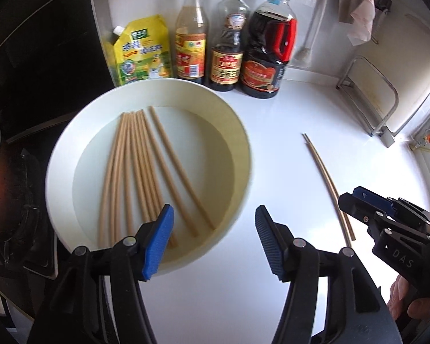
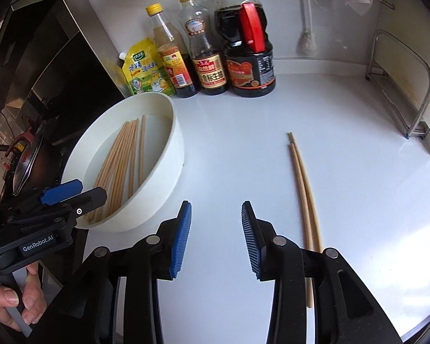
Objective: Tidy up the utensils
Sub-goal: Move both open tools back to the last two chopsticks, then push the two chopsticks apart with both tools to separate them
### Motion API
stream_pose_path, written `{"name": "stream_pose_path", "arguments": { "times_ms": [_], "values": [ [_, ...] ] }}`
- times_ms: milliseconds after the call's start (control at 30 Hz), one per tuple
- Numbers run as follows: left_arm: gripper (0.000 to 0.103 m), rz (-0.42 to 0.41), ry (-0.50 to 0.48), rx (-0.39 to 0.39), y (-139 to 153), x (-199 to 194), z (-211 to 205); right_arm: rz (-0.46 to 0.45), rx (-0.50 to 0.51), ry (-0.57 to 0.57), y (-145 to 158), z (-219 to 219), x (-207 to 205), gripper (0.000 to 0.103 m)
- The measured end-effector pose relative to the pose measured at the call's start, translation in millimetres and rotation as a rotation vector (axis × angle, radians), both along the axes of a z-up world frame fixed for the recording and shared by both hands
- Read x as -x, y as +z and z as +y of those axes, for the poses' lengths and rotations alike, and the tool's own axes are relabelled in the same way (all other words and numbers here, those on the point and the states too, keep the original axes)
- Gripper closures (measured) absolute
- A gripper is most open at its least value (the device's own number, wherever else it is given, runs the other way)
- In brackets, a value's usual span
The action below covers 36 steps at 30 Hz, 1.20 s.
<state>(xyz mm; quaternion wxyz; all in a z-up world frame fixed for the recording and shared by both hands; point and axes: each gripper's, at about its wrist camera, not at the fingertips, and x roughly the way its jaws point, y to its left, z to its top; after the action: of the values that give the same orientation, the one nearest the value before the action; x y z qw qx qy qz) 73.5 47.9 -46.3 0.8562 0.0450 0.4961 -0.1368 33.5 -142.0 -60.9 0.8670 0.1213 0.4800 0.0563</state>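
On the white desk (image 2: 272, 172), two chopsticks (image 2: 302, 189) are lying side by side, well apart from the white bowl (image 2: 175, 154). Many more chopsticks (image 1: 137, 172) are already lying inside that bowl, so the job is judged to be nearly done, with only this pair left out.

Both grippers are being held wide apart with nothing between the blue pads. The left gripper (image 1: 215, 240) is being held over the near rim of the bowl. The right gripper (image 2: 216, 238) is being held over bare desk, with the pair of chopsticks just to its right, partly hidden under its black arm.

Things could go wrong from here. The chopsticks are thin and lying flat on a smooth desk, so they could be pushed away or rolled when the pads are coming down. If only one stick is being pinched, the other could be left behind. If the pair is being pinched near one end, the long end could be tipping down and slipping out. The sticks could also be bumped against the bowl wall on the way in and dropped on the desk.

Behind the bowl, a yellow pouch (image 2: 143, 68) and three sauce bottles (image 2: 209, 54) are standing close together. They could be knocked over if the bowl is being shoved back. The bowl itself is sitting near the stove side of the desk, so a hard push there could be tipping it off.
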Motion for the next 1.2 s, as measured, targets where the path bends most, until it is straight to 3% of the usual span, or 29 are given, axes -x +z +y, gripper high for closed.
{"name": "stream_pose_path", "arguments": {
  "times_ms": [567, 1200],
  "values": [
    [0.044, 0.022, -0.046, 0.016, -13.0, 15.6, -74.9, 0.02, 0.056, -0.05, -13.1, -74.6, 17.3, 0.064],
    [0.042, 0.054, -0.01, -0.028, -34.5, 21.3, -108.9, 0.026, 0.054, -0.034, -42.2, -109.8, 14.2, 0.062]
  ]
}}
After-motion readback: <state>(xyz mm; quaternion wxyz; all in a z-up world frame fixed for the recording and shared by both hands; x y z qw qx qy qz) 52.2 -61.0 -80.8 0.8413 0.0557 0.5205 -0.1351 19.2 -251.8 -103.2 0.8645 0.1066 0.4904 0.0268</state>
